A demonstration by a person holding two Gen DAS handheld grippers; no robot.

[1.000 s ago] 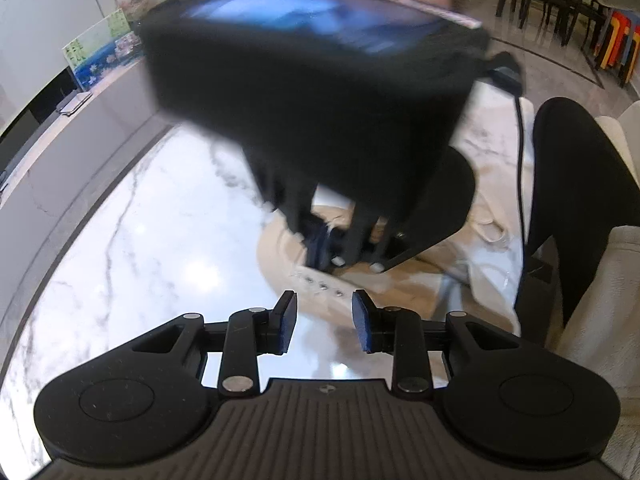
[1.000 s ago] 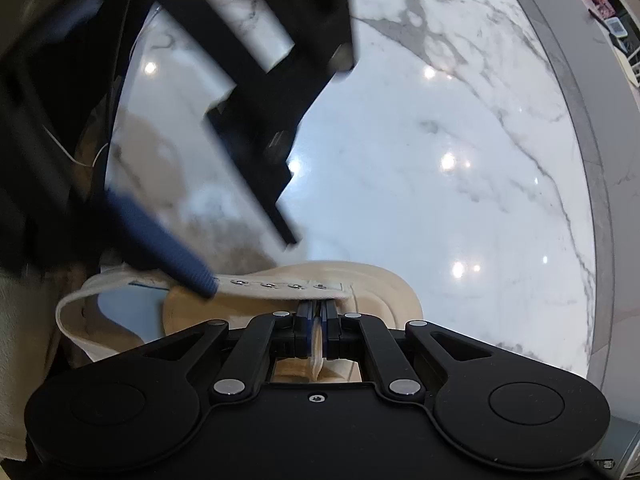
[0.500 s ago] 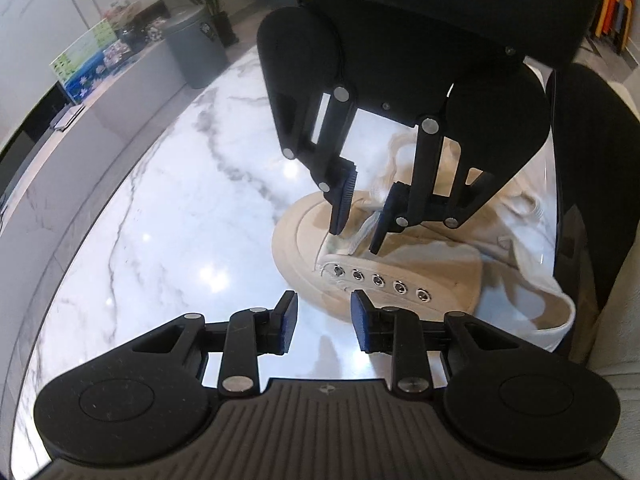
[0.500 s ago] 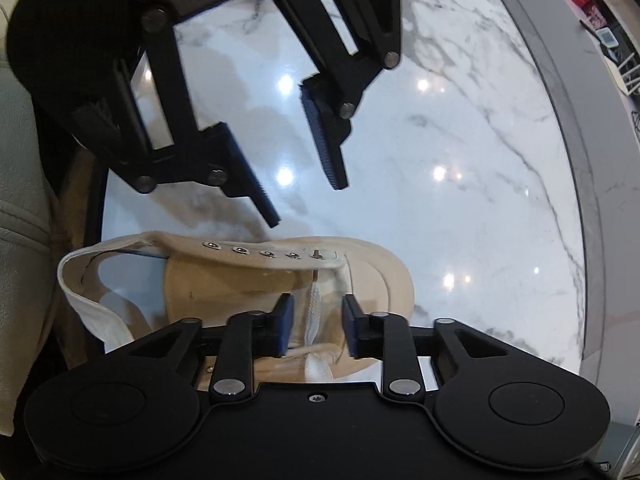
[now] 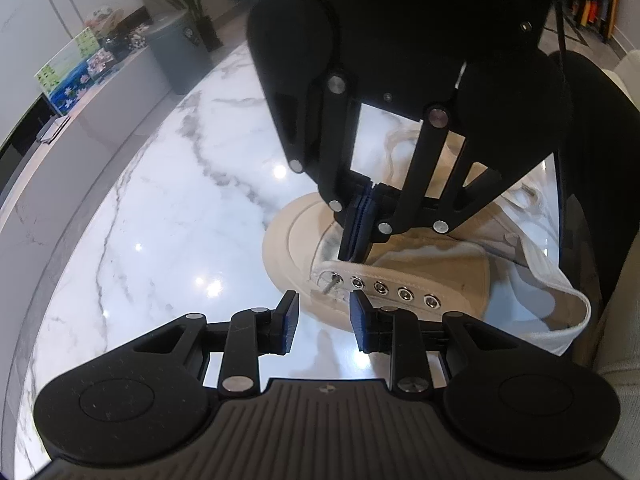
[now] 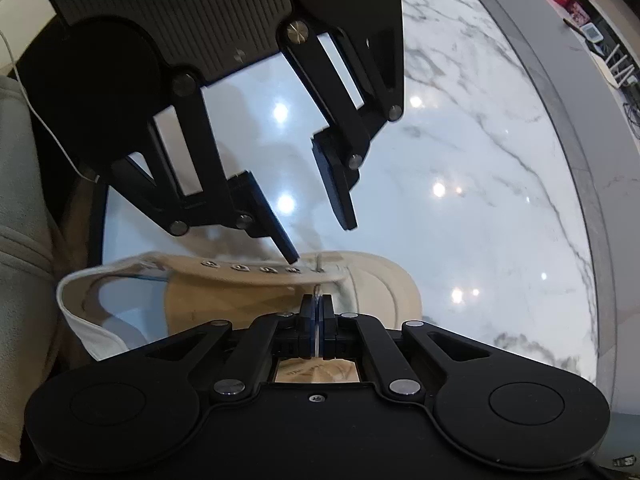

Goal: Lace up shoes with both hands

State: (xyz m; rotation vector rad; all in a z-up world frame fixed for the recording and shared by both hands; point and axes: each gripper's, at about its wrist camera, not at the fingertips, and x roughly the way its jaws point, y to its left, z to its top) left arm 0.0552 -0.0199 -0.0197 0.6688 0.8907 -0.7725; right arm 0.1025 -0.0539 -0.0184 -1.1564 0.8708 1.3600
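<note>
The cream canvas low-top shoe lies on the glossy white marble tabletop, toe toward the open tabletop and heel toward the person's pale sleeve; the near flap carries a row of metal eyelets, and from the eyelet closest to the toe a metal lace tip pokes outward.

The right tongs are fully closed just above that same eyelet, on the inner side of the flap, pinching a thin pale strip that I take for the flat white lace; the left tongs stand partly open on the outer side of the flap, empty, with the lace tip just ahead of the gap between the pads.

Risks, as I judge them:
- the tip shows only a short way out of the eyelet; if the left tongs close off-line they may nip the canvas edge or nothing at all;
- a nudge from a pad could push the tip back through the hole;
- if the right tongs let go before the left have a firm hold, the lace may slacken and slide back;
- the shoe is held by nothing but the lace, so a hard pull could drag or tip it across the slick marble.
</note>
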